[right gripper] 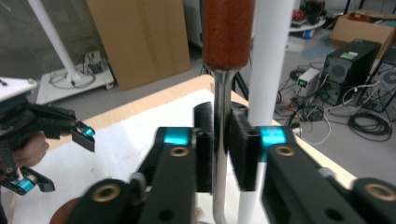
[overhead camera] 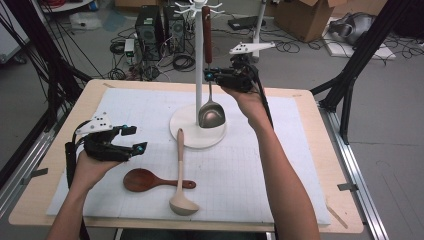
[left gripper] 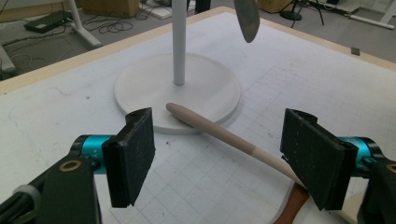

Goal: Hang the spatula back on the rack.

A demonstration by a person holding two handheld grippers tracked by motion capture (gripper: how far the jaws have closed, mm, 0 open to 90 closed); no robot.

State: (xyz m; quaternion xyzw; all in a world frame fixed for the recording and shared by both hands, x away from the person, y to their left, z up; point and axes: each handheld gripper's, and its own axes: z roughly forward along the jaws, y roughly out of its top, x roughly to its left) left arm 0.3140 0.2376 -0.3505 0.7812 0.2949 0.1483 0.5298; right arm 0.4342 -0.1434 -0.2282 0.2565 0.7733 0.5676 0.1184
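Note:
A metal spoon (overhead camera: 211,116) with a red-brown wooden handle (right gripper: 228,32) hangs upright beside the pole of a white hook stand (overhead camera: 199,75). My right gripper (overhead camera: 212,76) is raised at the pole, and its pads close on the spoon's thin steel shaft (right gripper: 222,102) just under the handle. A pale wooden ladle (overhead camera: 180,170) lies on the mat with its handle tip resting on the stand's round base (left gripper: 149,84). A dark brown wooden spoon (overhead camera: 142,180) lies across it. My left gripper (overhead camera: 136,138) hovers open at the mat's left, jaws wide, nothing between them.
A white gridded mat (overhead camera: 280,165) covers the wooden table (overhead camera: 330,200). Black frame legs (overhead camera: 350,65) stand at the right, and computers and cables (overhead camera: 155,30) lie on the floor behind. The person's right forearm (overhead camera: 280,170) crosses the mat's right half.

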